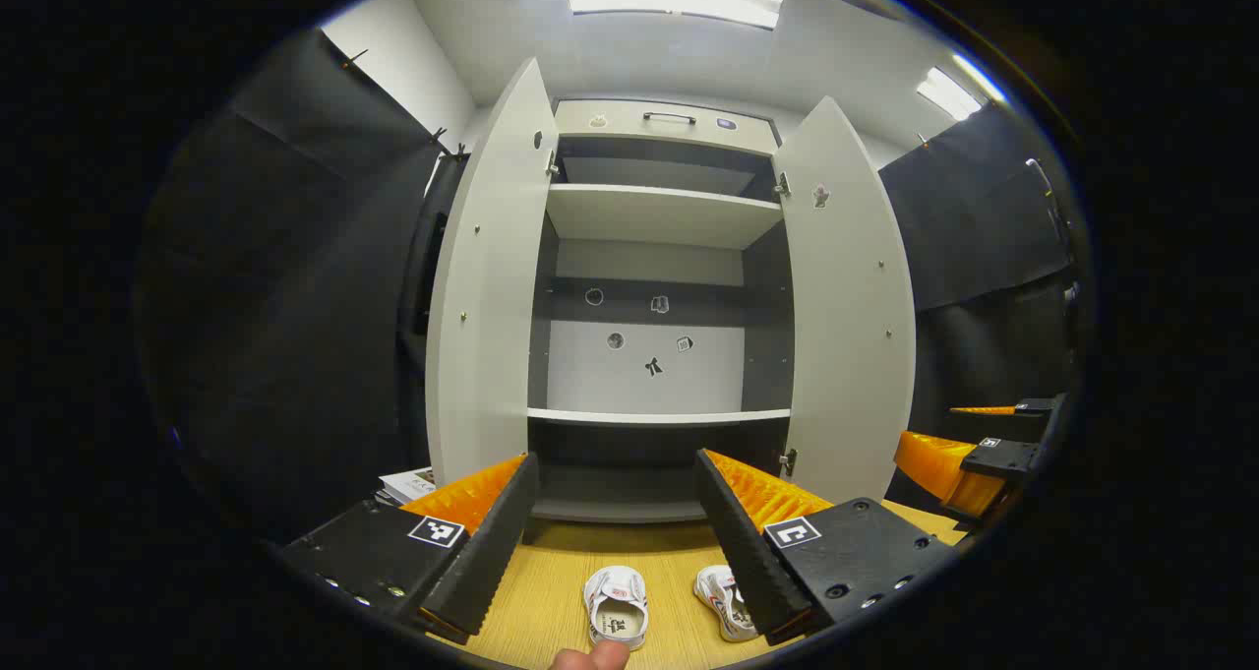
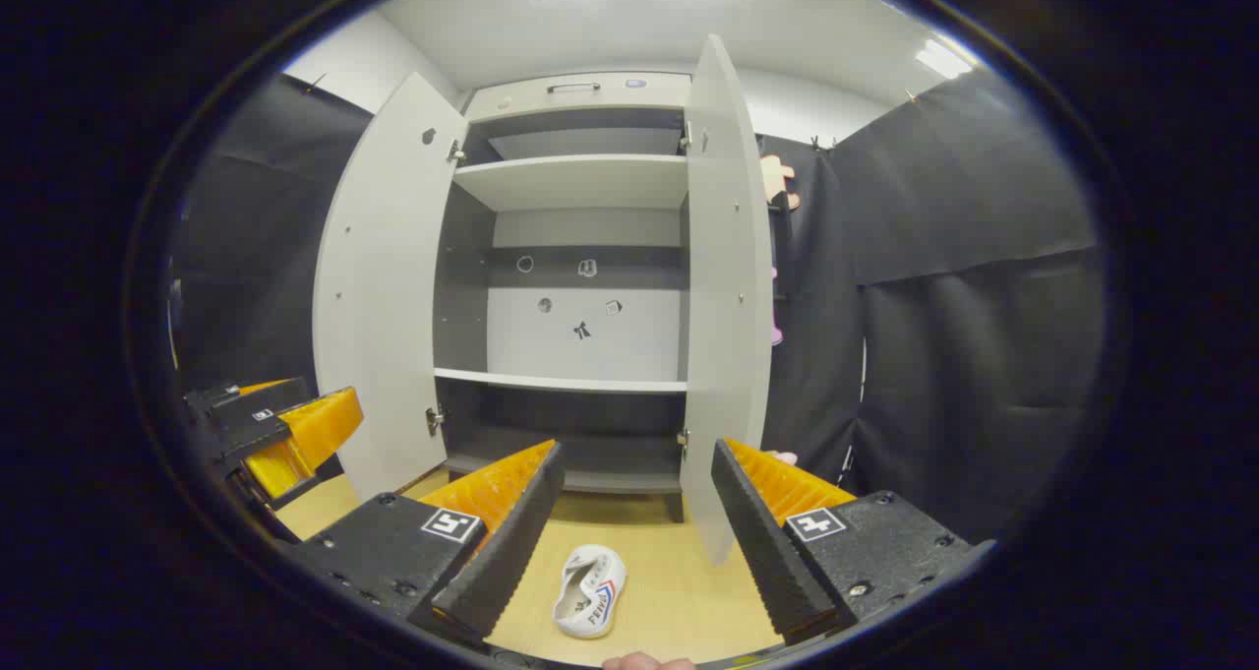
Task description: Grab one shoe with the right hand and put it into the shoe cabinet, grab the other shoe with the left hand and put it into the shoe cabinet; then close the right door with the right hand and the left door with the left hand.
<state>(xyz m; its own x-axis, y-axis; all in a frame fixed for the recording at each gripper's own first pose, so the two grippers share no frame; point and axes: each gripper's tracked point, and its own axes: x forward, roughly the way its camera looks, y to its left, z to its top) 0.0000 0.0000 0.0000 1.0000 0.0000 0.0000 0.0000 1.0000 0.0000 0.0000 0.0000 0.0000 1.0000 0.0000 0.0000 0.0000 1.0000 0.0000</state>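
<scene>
Cabinet (image 1: 654,375) stands at 12 o'clock, left door (image 1: 487,286) and right door (image 1: 846,296) both swung open, shelves bare. Two shoes (image 1: 617,606) (image 1: 723,601) lie on the tabletop (image 1: 551,572) at 6 o'clock in the left gripper view. Left gripper (image 1: 620,532) and right gripper (image 2: 634,532): jaws wide, holding nothing.
</scene>
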